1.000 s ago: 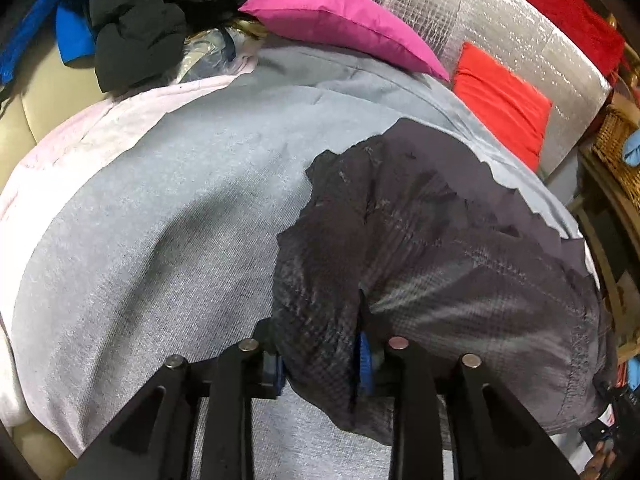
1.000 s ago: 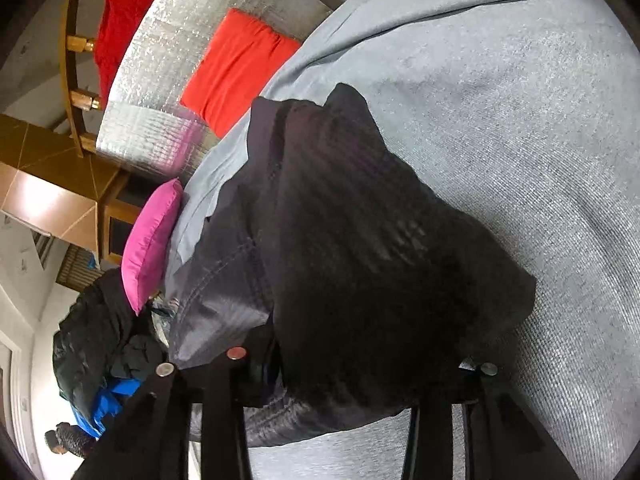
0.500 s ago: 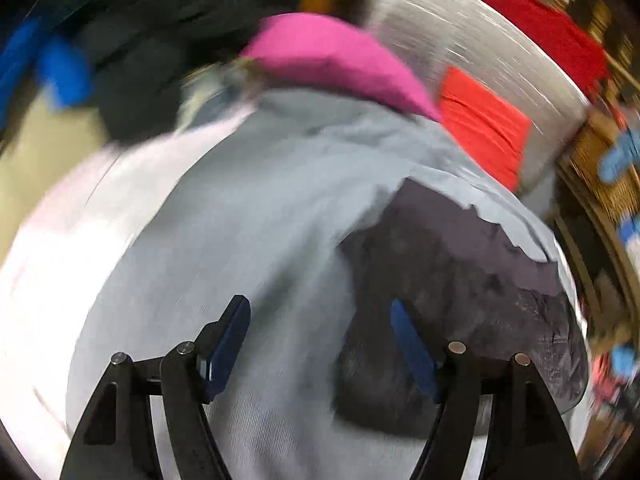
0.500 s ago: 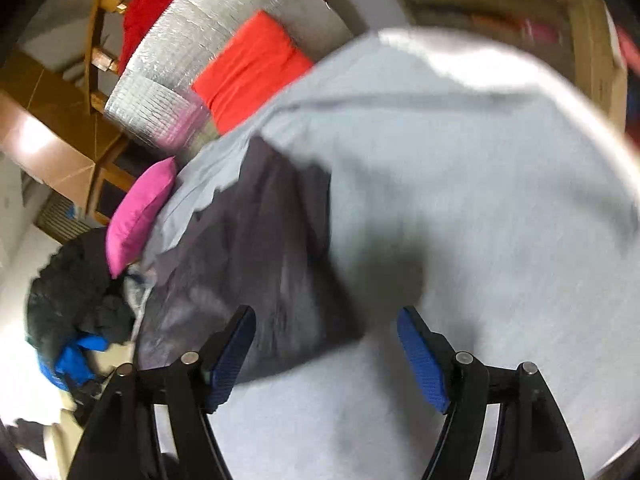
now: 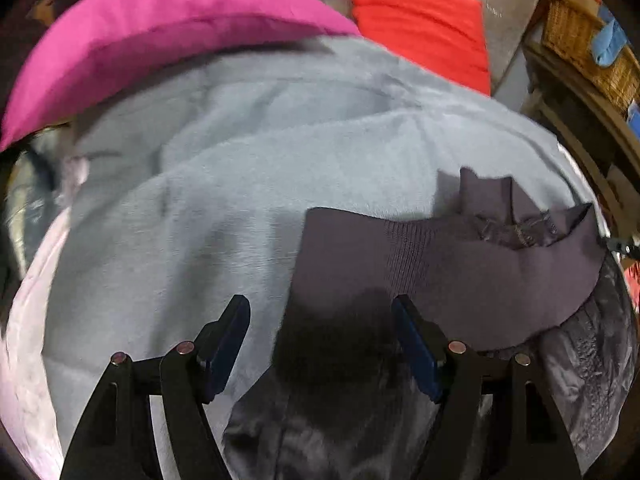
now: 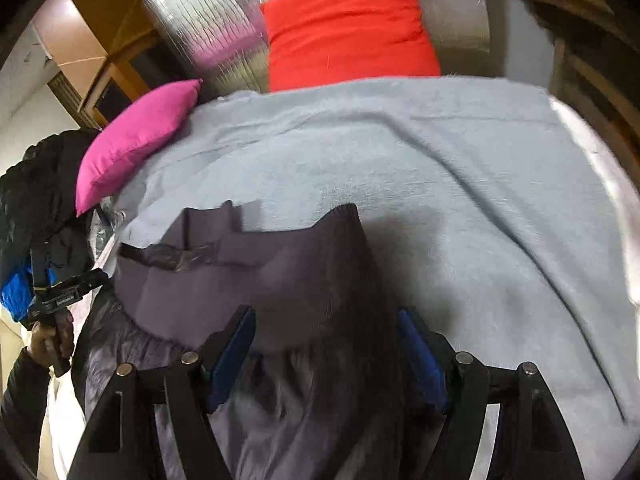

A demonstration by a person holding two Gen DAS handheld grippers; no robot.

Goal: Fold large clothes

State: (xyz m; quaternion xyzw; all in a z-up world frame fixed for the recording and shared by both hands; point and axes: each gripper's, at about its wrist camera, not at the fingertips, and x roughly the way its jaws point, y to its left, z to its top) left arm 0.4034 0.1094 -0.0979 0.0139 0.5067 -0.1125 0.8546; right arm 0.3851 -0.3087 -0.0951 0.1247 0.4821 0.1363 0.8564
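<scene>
Grey blanket (image 6: 460,184) covers the bed, and the dark jacket (image 6: 288,280) lies on it, ribbed hem up. Both grippers, left (image 5: 320,340) and right (image 6: 326,350), hover with jaws apart, gripping nothing. Slippery cloth may slide and undo folds. Pink pillow (image 5: 160,28) and red cushion (image 6: 348,28) crowd the far edge.
</scene>
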